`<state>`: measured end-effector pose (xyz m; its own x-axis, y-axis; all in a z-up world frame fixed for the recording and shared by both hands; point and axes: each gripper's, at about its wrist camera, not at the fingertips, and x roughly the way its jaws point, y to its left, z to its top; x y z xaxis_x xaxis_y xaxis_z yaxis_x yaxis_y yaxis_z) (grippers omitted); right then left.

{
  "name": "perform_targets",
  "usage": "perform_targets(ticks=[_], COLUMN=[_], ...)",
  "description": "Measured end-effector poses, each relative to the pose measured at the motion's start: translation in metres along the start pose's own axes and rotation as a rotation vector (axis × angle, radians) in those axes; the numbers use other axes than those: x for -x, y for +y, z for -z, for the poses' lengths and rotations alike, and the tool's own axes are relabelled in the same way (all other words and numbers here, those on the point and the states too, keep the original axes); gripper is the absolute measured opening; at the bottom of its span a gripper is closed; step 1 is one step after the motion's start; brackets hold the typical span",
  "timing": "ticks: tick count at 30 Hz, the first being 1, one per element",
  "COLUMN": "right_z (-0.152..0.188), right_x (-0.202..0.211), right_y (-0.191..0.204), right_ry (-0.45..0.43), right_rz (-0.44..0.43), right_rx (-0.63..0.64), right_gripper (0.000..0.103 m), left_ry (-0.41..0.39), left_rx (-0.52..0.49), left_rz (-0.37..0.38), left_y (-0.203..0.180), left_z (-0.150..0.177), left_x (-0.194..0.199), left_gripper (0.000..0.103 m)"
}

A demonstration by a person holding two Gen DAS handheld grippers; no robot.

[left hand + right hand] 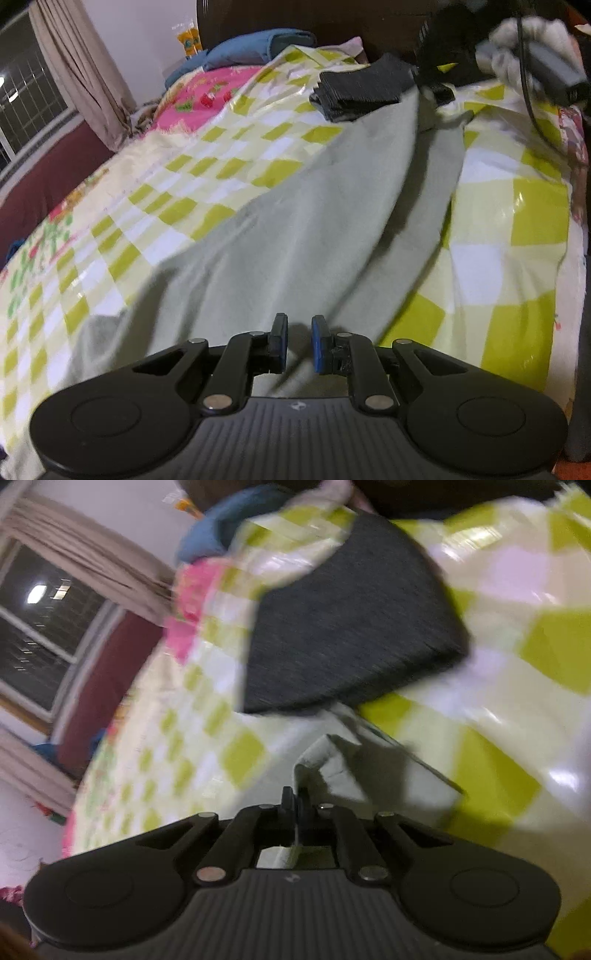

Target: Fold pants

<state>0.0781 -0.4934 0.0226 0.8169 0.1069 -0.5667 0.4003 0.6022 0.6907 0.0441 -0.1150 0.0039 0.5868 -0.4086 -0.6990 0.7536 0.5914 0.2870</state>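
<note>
Across the checked bedspread (177, 184), open room is left from 9 to 11 o'clock of the pale green pants (314, 206), where nothing but flat cover is seen. At 12 o'clock the way is blocked by a folded dark grey garment (360, 92), set touching the pants' far end. Beyond it, at 11 o'clock, a blue pillow (255, 48) is piled against the headboard. At 1 o'clock, passage is narrowed by a gloved hand (532, 40) and a hanging cable (526, 85).

L wrist cam low over bed (155, 177), R wrist cam rolled, closer, both see dark folded garment (360, 90)
</note>
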Motion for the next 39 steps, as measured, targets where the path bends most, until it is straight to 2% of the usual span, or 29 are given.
perform_targets(ticks=[4,6,8,10,12,13,16,20,25,30,32,35,39], right_z=[-0.002,0.007,0.015,0.021,0.026,0.028,0.031,0.025,0.033,0.037,0.038,0.041,0.038], right_x=[0.059,0.084,0.077,0.043,0.019,0.015,0.016,0.024,0.016,0.038,0.037,0.022,0.039], right_y=[0.027,0.027,0.018,-0.011,-0.038,-0.047,-0.062,-0.05,-0.051,-0.044,-0.045,-0.053,-0.04], right_ry=[-0.163,-0.233,-0.194,-0.048,0.017,0.027,0.029,0.002,0.041,-0.076,-0.068,-0.005,-0.051], right_rz=[-0.235,-0.304,-0.228,-0.075,0.046,0.08,0.09,0.08,0.184,0.133,0.177,0.257,0.288], right_rx=[0.065,0.127,0.152,0.089,0.036,0.013,-0.051,0.005,0.077,0.077,0.085,0.114,0.132], right_gripper=[0.003,0.003,0.003,0.003,0.003,0.003,0.003,0.003,0.003,0.003,0.003,0.003,0.007], left_ry=[-0.036,-0.042,-0.028,0.004,0.023,0.029,0.044,0.045,0.06,0.059,0.058,0.061,0.056], left_rx=[0.019,0.027,0.024,0.015,-0.002,-0.011,-0.021,-0.025,-0.031,-0.012,-0.001,0.028,0.075], left_rz=[-0.017,-0.016,-0.009,0.004,0.009,0.011,0.035,0.034,0.036,0.037,0.033,0.027,0.013], left_y=[0.01,0.012,0.009,0.003,-0.004,-0.007,-0.011,-0.013,-0.014,-0.009,-0.007,-0.004,0.008], left_z=[-0.006,-0.007,-0.005,0.0,0.003,0.005,0.01,0.009,0.015,0.021,0.023,0.028,0.039], left_x=[0.014,0.015,0.011,0.003,0.0,-0.001,-0.002,-0.005,-0.008,-0.004,-0.003,-0.003,0.009], left_gripper=[0.03,0.031,0.031,0.031,0.031,0.031,0.031,0.031,0.031,0.031,0.031,0.032,0.032])
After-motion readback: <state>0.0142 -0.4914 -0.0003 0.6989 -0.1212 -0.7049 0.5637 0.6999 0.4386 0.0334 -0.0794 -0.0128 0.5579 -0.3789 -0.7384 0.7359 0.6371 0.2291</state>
